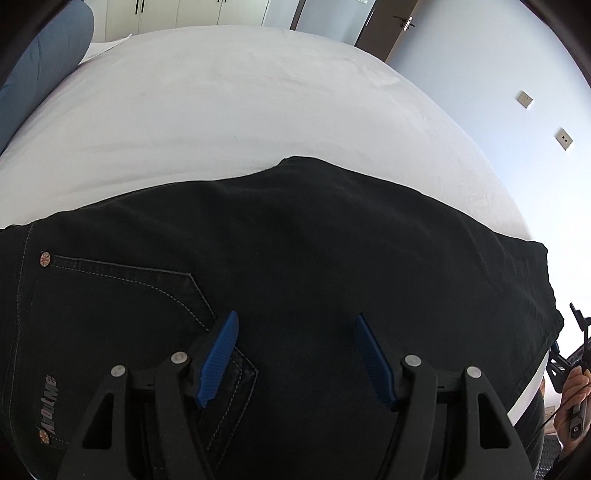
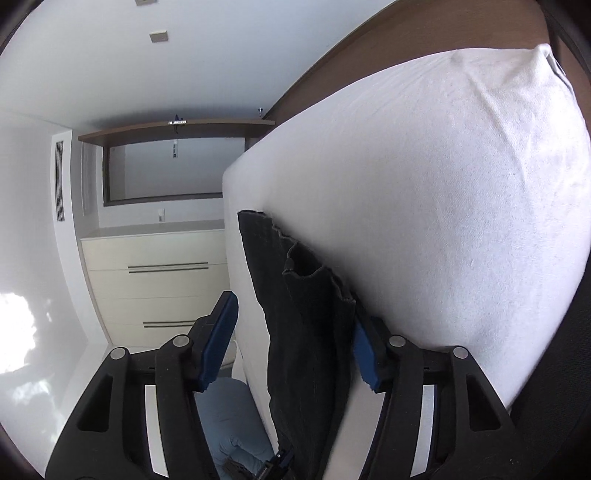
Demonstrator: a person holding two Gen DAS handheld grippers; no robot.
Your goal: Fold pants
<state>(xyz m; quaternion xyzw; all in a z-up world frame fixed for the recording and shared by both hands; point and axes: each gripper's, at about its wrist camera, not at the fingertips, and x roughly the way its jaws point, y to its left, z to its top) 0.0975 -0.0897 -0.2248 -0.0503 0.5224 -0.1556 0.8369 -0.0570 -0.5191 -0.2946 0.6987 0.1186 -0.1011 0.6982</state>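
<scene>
Across the lower half of the left wrist view, black denim pants (image 1: 295, 266) lie on the white-sheeted bed (image 1: 221, 110), apparently folded lengthwise, cross folds remaining. Left gripper (image 1: 295, 354) hovers spread; right gripper (image 2: 291, 339) straddles the hems (image 2: 295, 258), unpinched.

Matt black denim pants (image 1: 295, 240), white cloth sheet (image 1: 221, 103), seemingly wooden headboard (image 2: 406, 33)

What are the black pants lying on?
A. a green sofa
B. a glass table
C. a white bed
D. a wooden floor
C: the black pants lie spread across the white bed, whose sheet shows all around their far edge.
</scene>
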